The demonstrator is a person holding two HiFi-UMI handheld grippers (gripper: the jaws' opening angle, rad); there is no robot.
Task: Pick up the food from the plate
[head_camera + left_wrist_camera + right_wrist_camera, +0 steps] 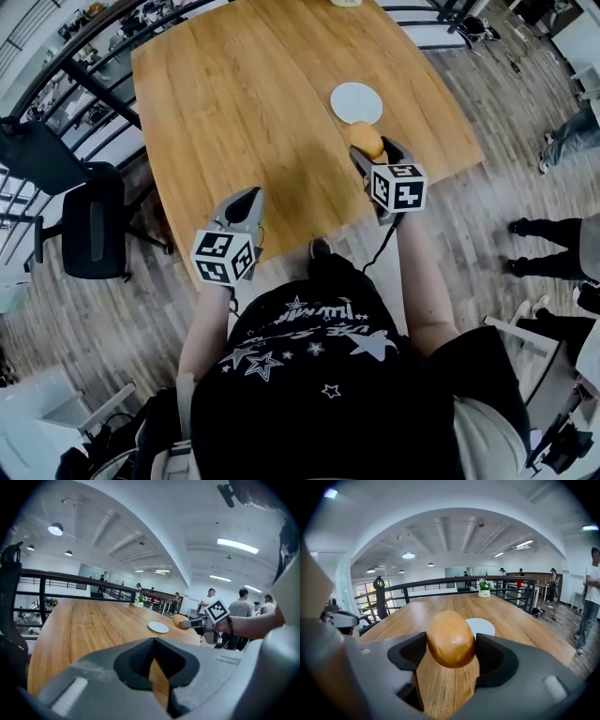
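A golden-brown round bread roll [451,638] hangs a little above the wooden table [244,103], and my right gripper [372,150] is shut on its two sides. It is just nearer to me than the round white plate [356,102], which has nothing on it. The left gripper view shows the same roll [178,620] beside the plate [158,627]. Over the table's near edge, to the left, my left gripper [246,199] is held with its jaws together and nothing between them.
A black office chair [89,225] stands left of the table by a black railing [84,84]. People's legs [562,141] are on the wood floor at the right. A small potted plant [484,587] sits at the table's far end.
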